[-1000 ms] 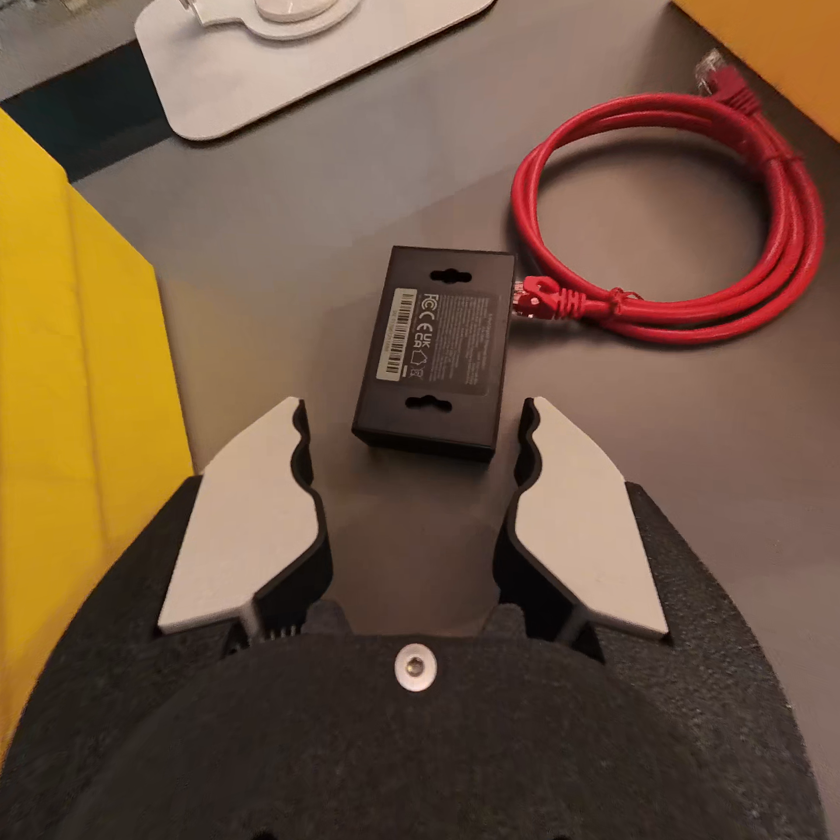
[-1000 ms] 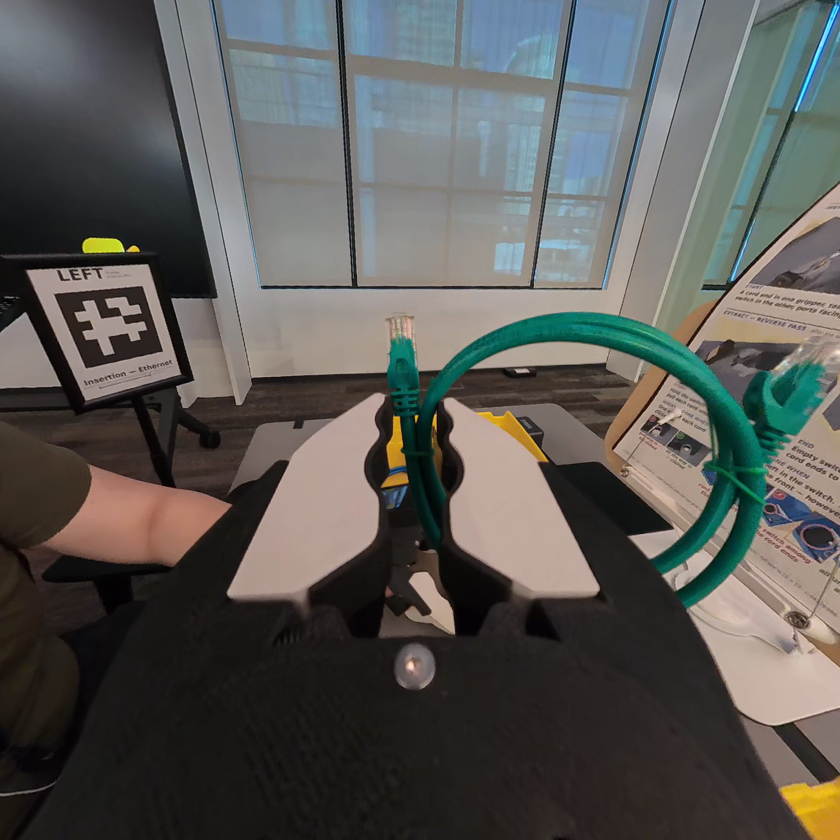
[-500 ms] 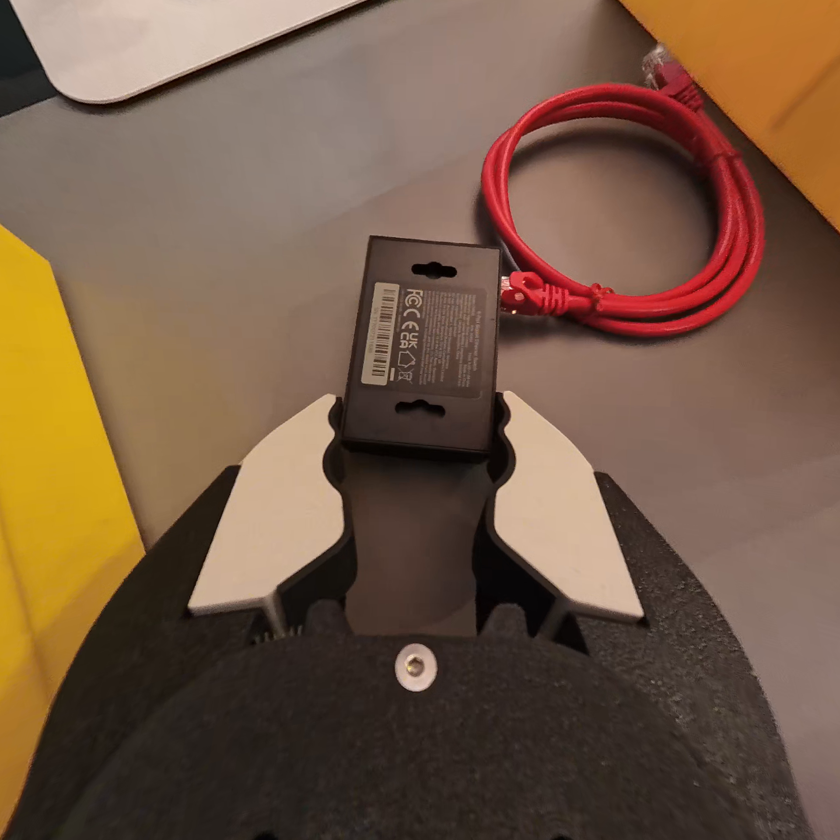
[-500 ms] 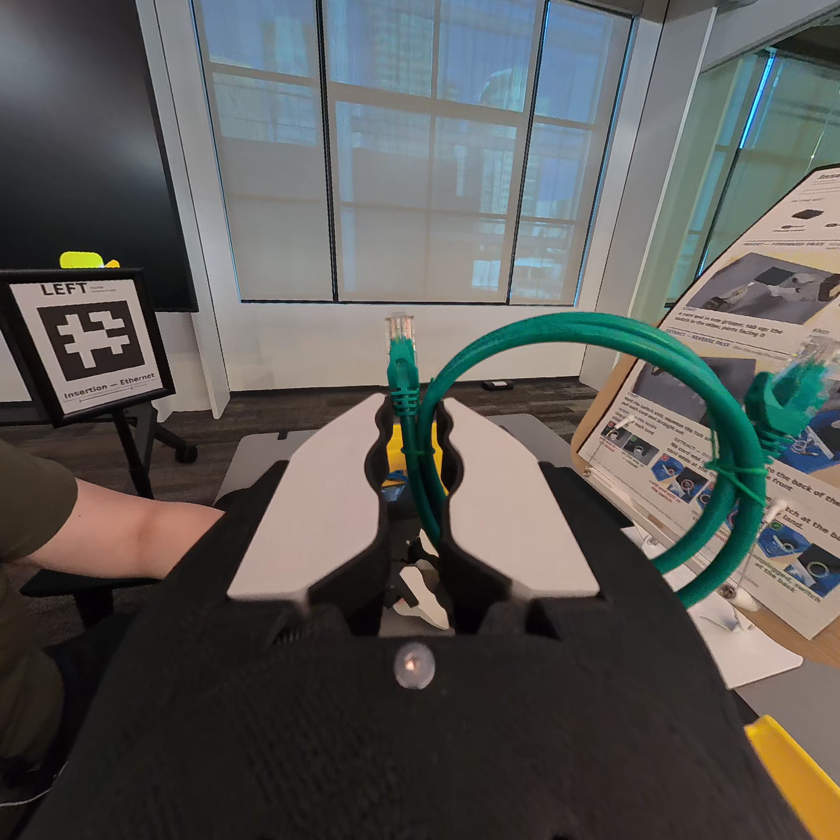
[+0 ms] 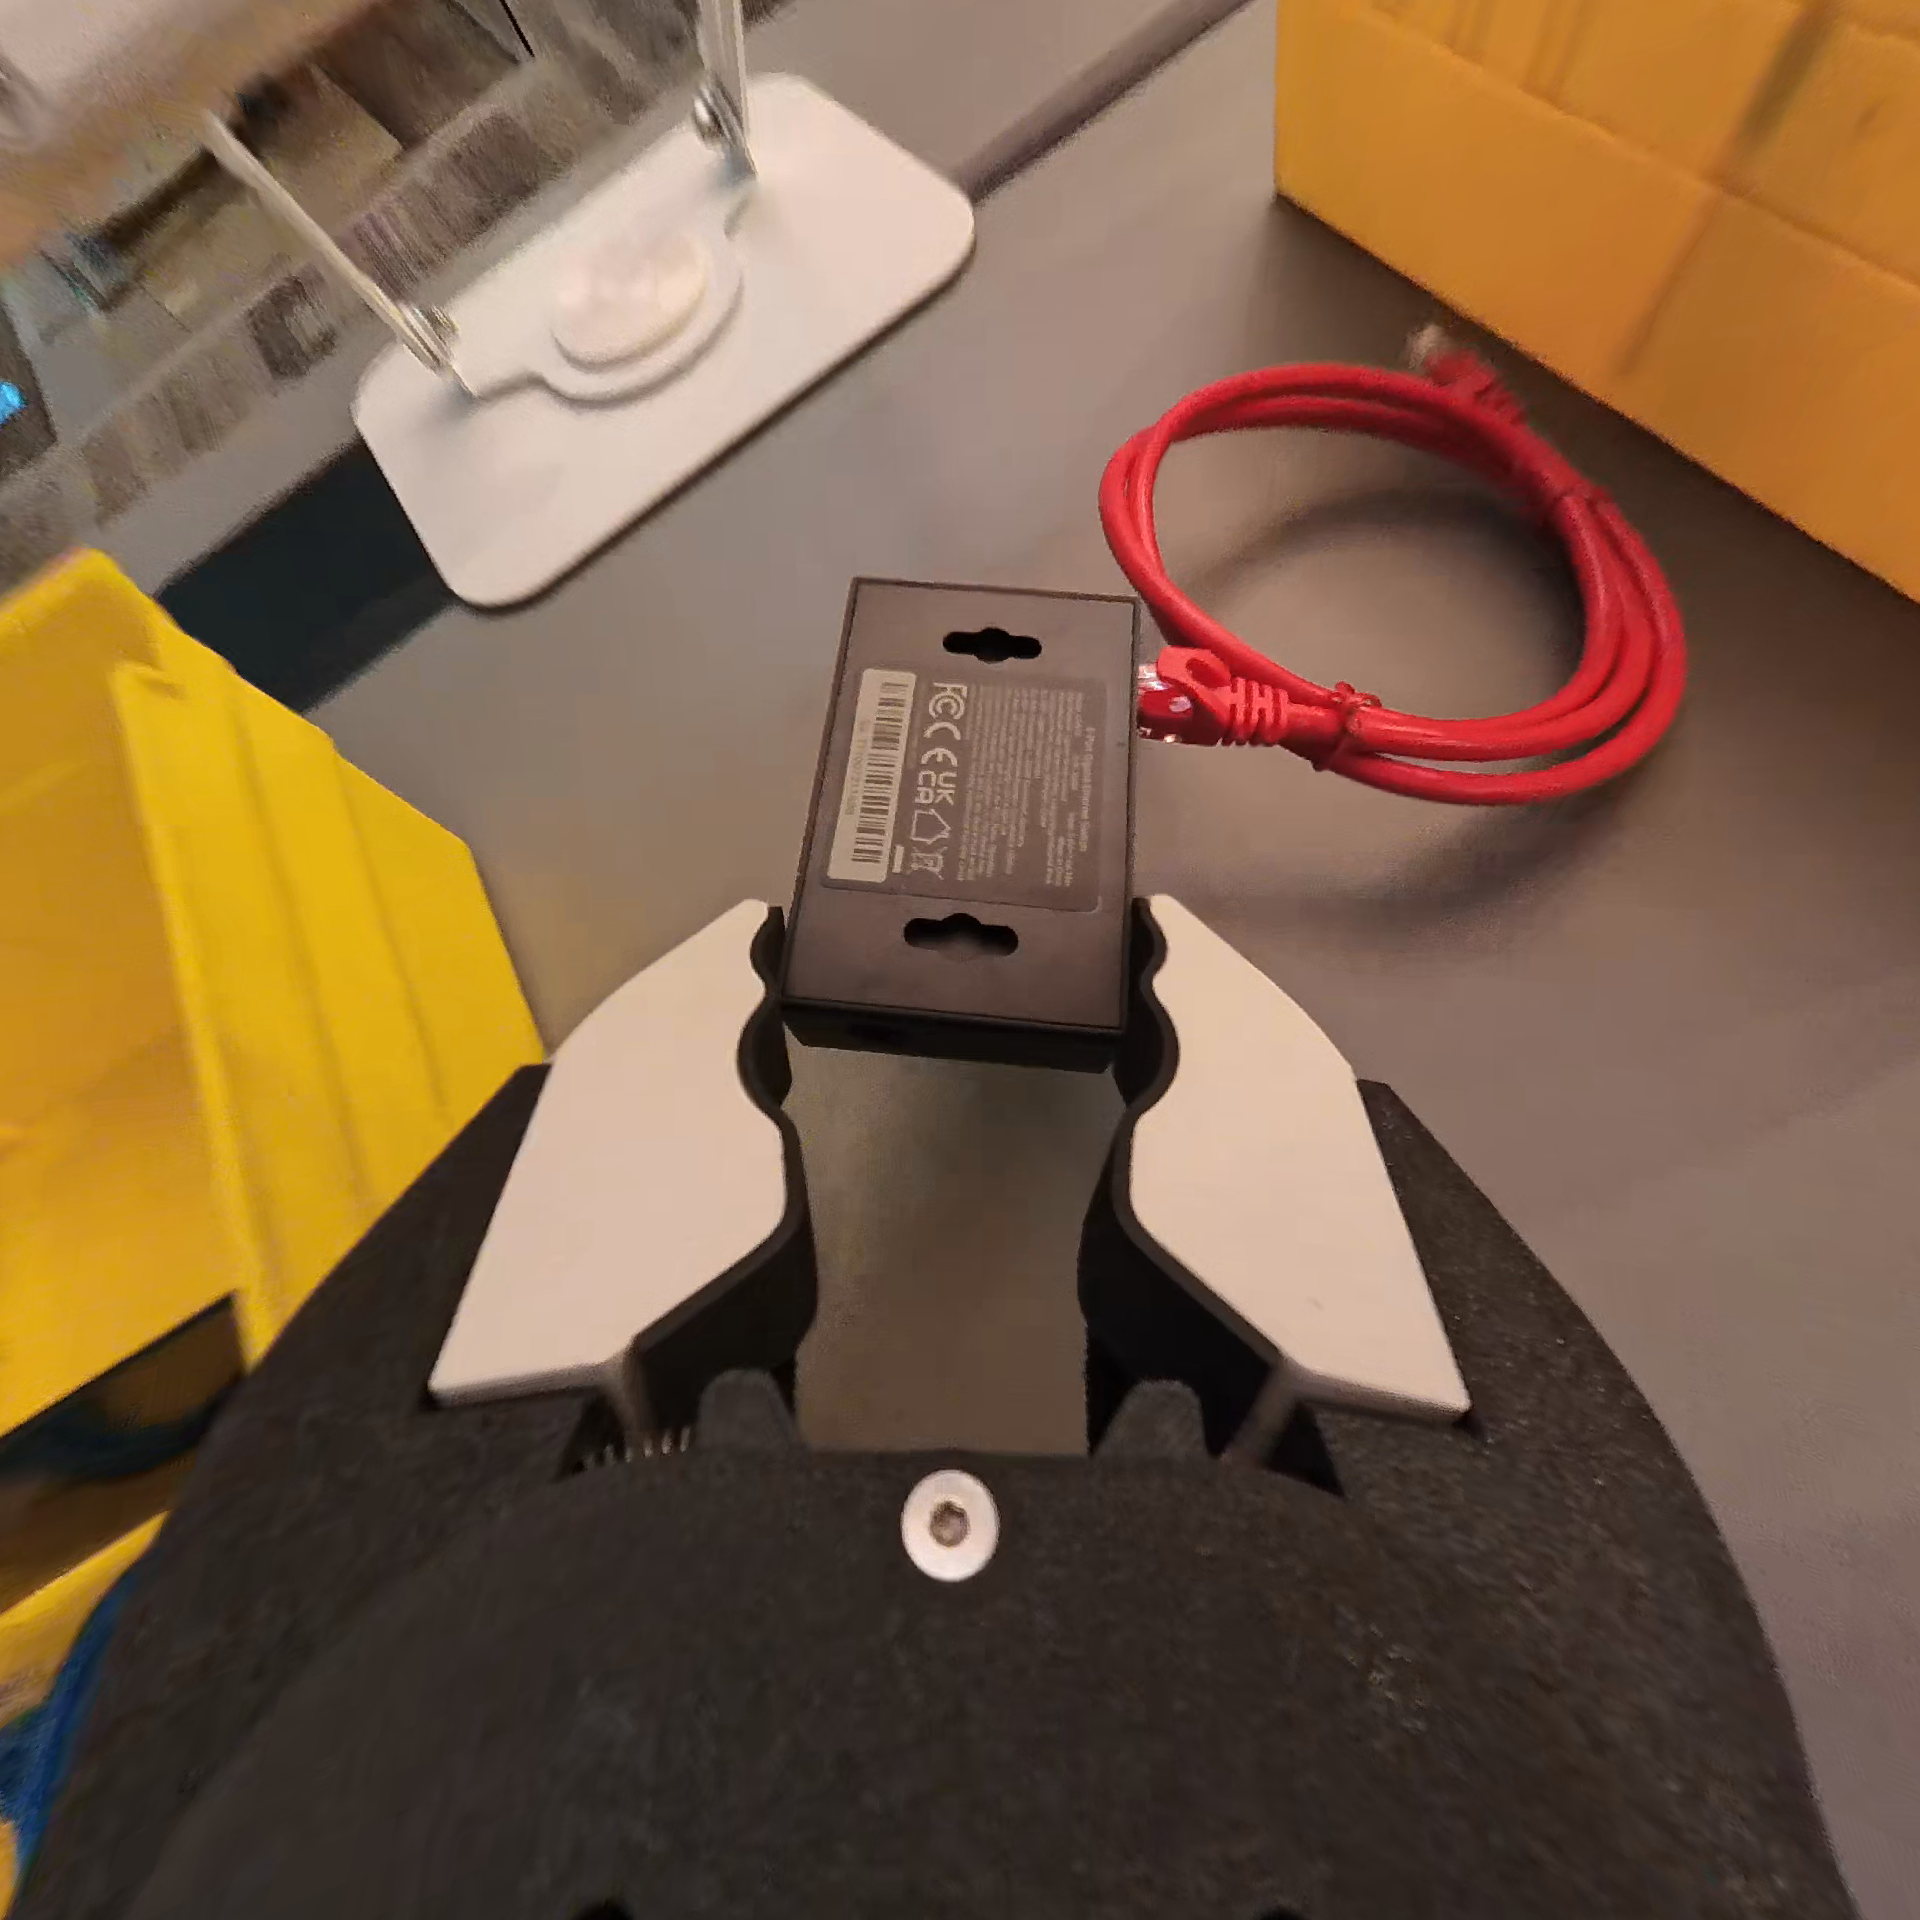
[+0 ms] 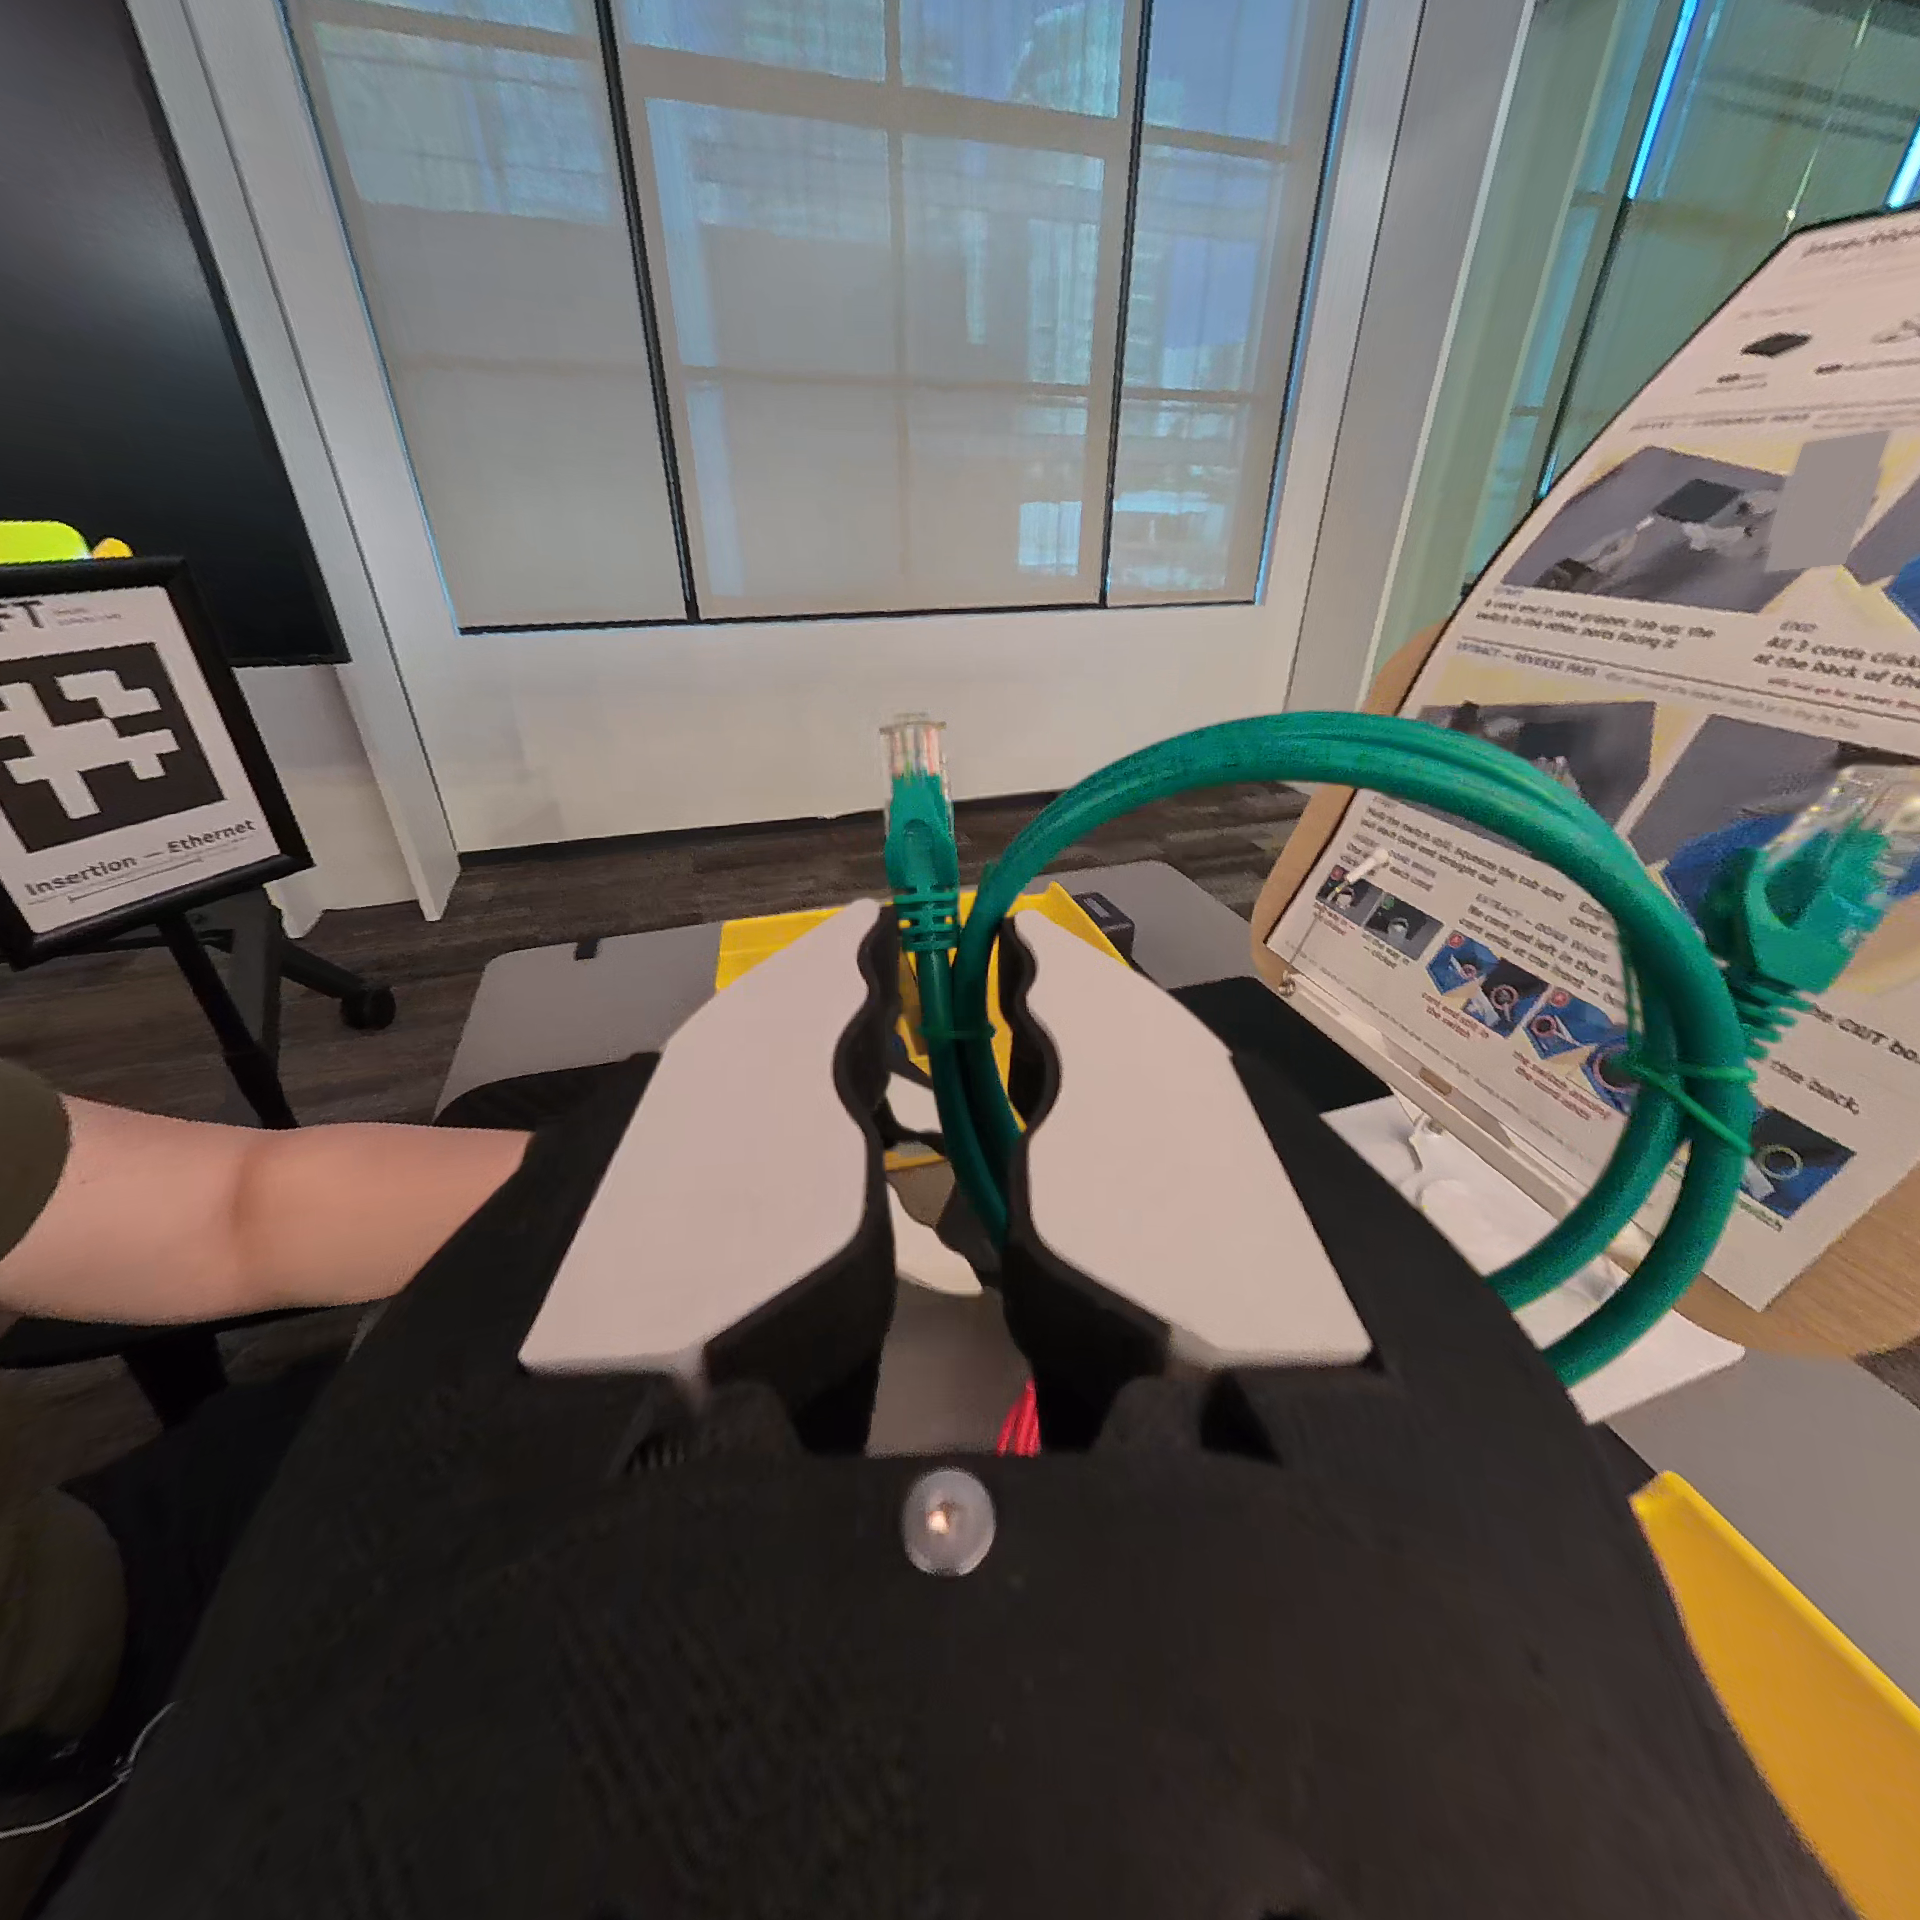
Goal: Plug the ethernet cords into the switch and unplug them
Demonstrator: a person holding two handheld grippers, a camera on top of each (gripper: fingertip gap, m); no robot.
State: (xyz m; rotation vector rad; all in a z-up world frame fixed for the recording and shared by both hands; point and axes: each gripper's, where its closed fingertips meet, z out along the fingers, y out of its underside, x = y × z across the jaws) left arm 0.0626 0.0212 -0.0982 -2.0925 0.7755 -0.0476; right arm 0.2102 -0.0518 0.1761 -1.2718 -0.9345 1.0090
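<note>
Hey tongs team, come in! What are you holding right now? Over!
Left tongs shut on switch, label side up. Right tongs shut on green cord, plug pointing up. Red cord coiled beside switch, unplugged.

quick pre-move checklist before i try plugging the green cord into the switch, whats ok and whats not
1. Left hand-held gripper clamps the near end of the black switch: ok.
2. Right hand-held gripper shut on the green cord just below its plug: ok.
3. Green plug clear of the fingers, pointing up: ok.
4. Switch ports facing the plug: cannot tell; only the labelled underside shows.
5. Red cord unplugged, its connector beside the switch: ok.
6. Plug lined up with a port: not ok; neither view shows both.
</note>
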